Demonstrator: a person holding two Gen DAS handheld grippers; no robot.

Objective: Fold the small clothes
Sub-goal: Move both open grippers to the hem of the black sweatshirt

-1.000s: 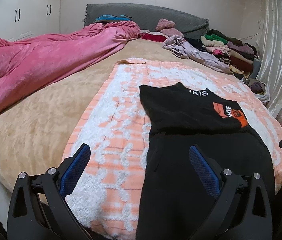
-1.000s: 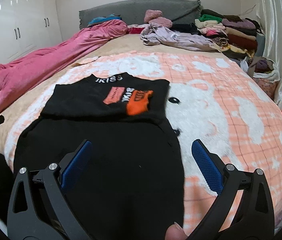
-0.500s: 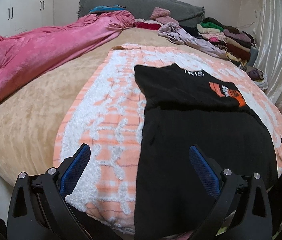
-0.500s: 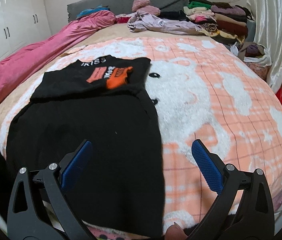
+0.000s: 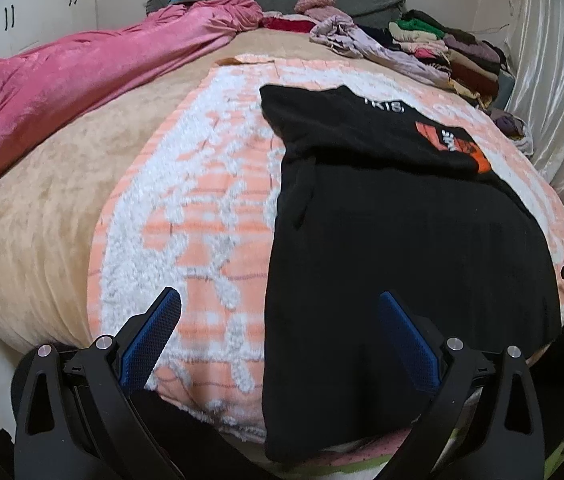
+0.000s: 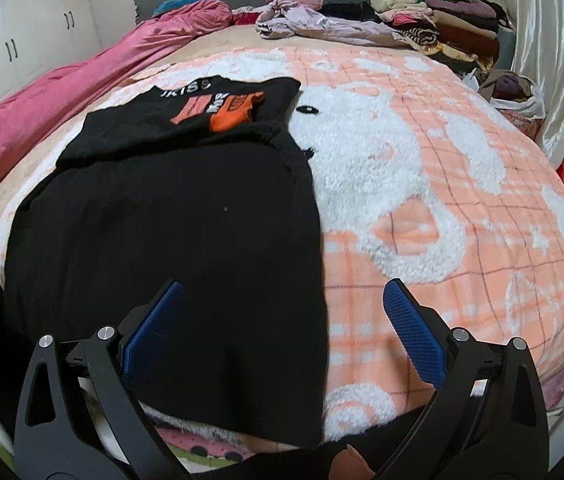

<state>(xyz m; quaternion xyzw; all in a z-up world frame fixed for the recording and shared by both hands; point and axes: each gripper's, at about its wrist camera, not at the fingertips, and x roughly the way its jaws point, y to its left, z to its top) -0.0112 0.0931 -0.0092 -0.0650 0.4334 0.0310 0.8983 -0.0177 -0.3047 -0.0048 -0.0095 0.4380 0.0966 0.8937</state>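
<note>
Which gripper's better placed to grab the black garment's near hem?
Probably right. The right gripper straddles the black garment's near right edge, jaws open. The left gripper also straddles an edge, but mostly over the blanket.

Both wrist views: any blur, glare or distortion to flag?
Left wrist: strong fisheye bulge, bed curves; black garment loses fold detail; curtain shiny. Right wrist: same bulge; wardrobe glare; near garment hem soft; blanket sharp.

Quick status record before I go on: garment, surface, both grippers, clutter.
garment: black top, far end folded back with orange print up, near hem at bed edge
surface: orange-and-white blanket
left gripper: open, empty, over garment's left hem edge
right gripper: open, empty, over garment's right hem edge
clutter: clothes pile, pink duvet
</note>
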